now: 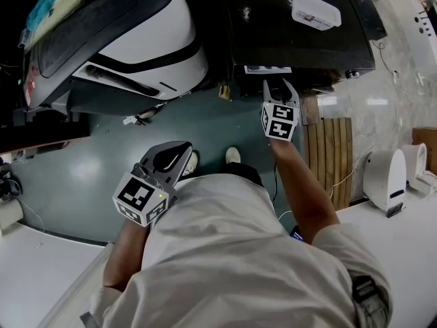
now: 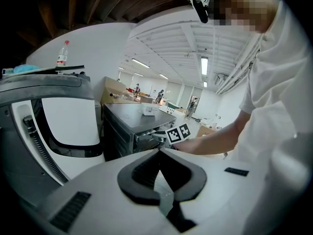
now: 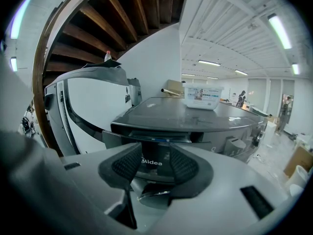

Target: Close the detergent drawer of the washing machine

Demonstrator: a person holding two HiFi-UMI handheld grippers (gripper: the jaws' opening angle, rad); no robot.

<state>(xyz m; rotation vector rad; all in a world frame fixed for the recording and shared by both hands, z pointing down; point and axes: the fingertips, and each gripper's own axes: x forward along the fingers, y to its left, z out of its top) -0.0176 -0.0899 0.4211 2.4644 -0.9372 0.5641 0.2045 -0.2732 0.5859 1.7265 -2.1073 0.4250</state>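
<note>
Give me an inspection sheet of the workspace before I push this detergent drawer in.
Surface: teal floor, small debris by the white appliance.
Job's things: dark washing machine; detergent drawer sticks out of its front.
Clutter: white box on the washer's top; bottle on the white appliance.
Grippers: right hand-held gripper open, at the drawer front, contact unclear; left hand-held gripper shut, empty, near the person's body.
Cables: thin cable by the wooden slats.
Surroundings: white counter; people far off.
</note>
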